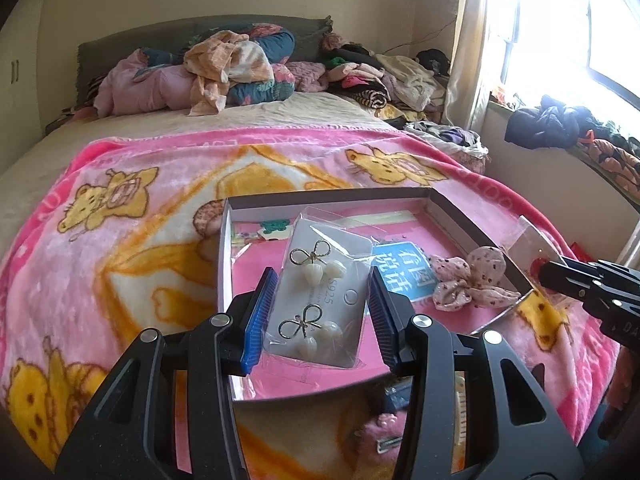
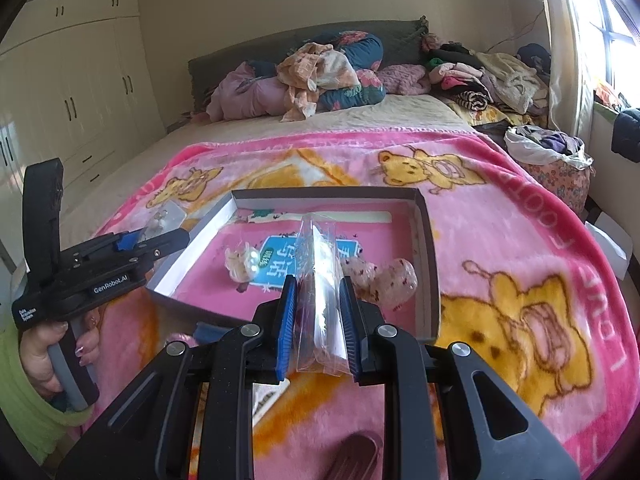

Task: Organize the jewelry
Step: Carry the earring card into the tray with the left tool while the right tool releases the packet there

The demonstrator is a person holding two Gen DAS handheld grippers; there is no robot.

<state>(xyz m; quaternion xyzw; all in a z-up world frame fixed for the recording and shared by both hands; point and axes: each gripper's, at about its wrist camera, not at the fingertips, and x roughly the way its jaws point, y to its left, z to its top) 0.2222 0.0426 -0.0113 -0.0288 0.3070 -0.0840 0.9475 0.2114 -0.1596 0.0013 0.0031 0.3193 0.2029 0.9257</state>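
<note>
A shallow cardboard box [image 1: 460, 212] with a pink printed floor lies on the pink blanket; it also shows in the right wrist view [image 2: 424, 240]. My left gripper [image 1: 322, 312] is shut on a clear packet holding a white card of gold bow earrings [image 1: 320, 296], above the box's near left part. My right gripper [image 2: 318, 330] is shut on a clear plastic packet [image 2: 320, 292] held edge-on over the box's near rim. A floral fabric bow [image 1: 472, 278] lies at the box's right side. A small pale flower piece [image 2: 240, 264] lies inside the box.
The pink cartoon blanket [image 1: 160, 208] covers the bed. Piled clothes and pillows [image 1: 224, 68] lie at the headboard. A window [image 1: 560, 32] is at the right, wardrobes [image 2: 80, 88] at the left. Small items [image 1: 394, 436] lie on the blanket below the box.
</note>
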